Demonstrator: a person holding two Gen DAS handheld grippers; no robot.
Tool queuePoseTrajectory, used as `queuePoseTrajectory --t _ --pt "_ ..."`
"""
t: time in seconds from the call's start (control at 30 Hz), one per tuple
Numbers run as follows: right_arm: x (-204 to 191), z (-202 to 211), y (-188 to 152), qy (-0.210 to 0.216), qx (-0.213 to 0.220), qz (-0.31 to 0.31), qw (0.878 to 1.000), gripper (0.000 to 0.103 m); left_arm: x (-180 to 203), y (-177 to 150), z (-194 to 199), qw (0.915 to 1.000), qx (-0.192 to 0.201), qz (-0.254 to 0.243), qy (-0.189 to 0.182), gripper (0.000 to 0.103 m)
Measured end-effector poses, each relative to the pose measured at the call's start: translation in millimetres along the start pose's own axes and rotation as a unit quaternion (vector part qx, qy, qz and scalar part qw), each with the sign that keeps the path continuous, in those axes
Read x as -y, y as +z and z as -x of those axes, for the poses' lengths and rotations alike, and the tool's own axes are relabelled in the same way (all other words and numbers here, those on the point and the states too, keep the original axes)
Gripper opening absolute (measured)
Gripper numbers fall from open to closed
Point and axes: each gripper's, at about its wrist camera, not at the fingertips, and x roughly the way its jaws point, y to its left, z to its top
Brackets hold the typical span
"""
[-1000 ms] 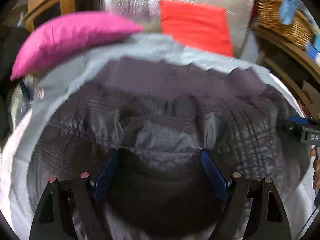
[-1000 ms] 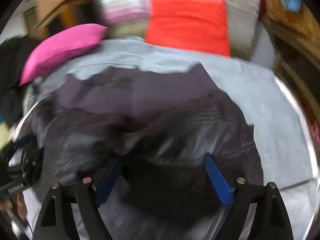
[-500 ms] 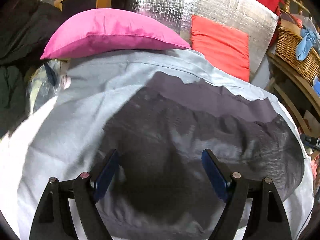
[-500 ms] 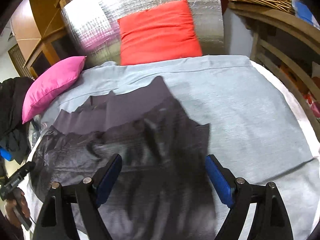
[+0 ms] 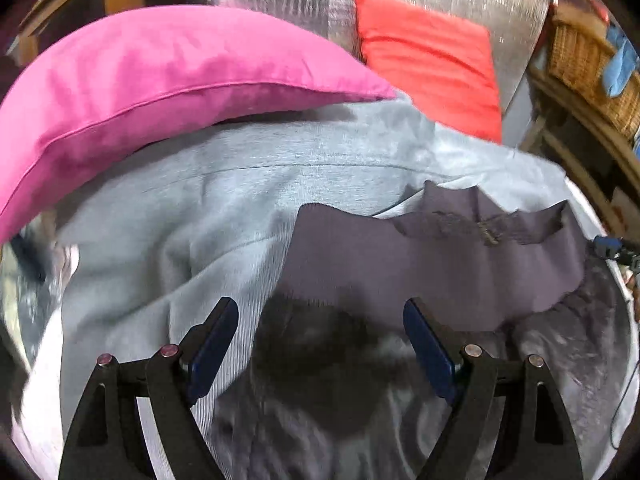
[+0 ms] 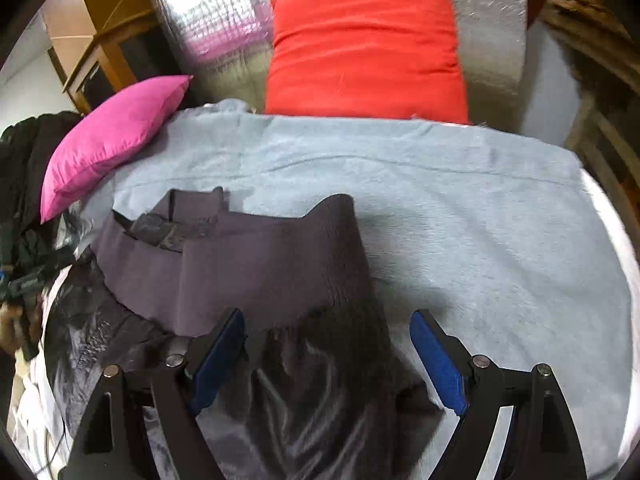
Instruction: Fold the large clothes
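Where both wide-open, empty grippers hover: dark garment point(image 6: 256, 264) beneath left gripper point(image 5: 320, 344) and right gripper point(image 6: 328, 352).

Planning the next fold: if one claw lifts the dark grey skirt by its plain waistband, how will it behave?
The dark grey skirt will probably droop limply: it lies rumpled on the pale blue blanket. Its shiny lower fabric looks slippery, so it may slide. A one-point lift would likely bunch it; both open claws seem wiser.

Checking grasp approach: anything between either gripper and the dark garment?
Nothing visible. The left gripper and right gripper are both open directly over the dark garment, which lies on the grey blanket.
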Motion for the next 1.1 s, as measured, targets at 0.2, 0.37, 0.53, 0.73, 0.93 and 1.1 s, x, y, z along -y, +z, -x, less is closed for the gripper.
queuePoseTrajectory --t 0.2,0.37,0.53,0.73,0.93,1.1 --pt "7 -19 10 0.021 -0.003 -0.01 1.0 0.087 10 6 -24 0.9996 -0.019 -0.023 0.002 0.082" --pt "-1 -34 18 0.012 -0.025 -0.005 1.0 0.02 -2 4 -28 0.9999 -0.01 0.011 0.005 0.017" --pt "22 -17 20 -0.021 0.015 -0.043 0.999 0.014 -28 -5 -47 0.9964 -0.022 0.073 0.038 0.01" --pt "41 -50 4 -0.039 0.004 -0.099 0.994 0.013 -27 -8 -55 0.9957 -0.026 0.075 0.048 0.011" --pt "41 -55 2 -0.05 0.005 -0.104 0.993 0.013 -19 -10 -66 0.9949 -0.026 0.058 0.079 0.013" --pt "40 -59 -2 -0.067 0.001 -0.103 0.992 0.016 -7 -7 -69 0.9925 -0.024 0.036 0.115 0.026"
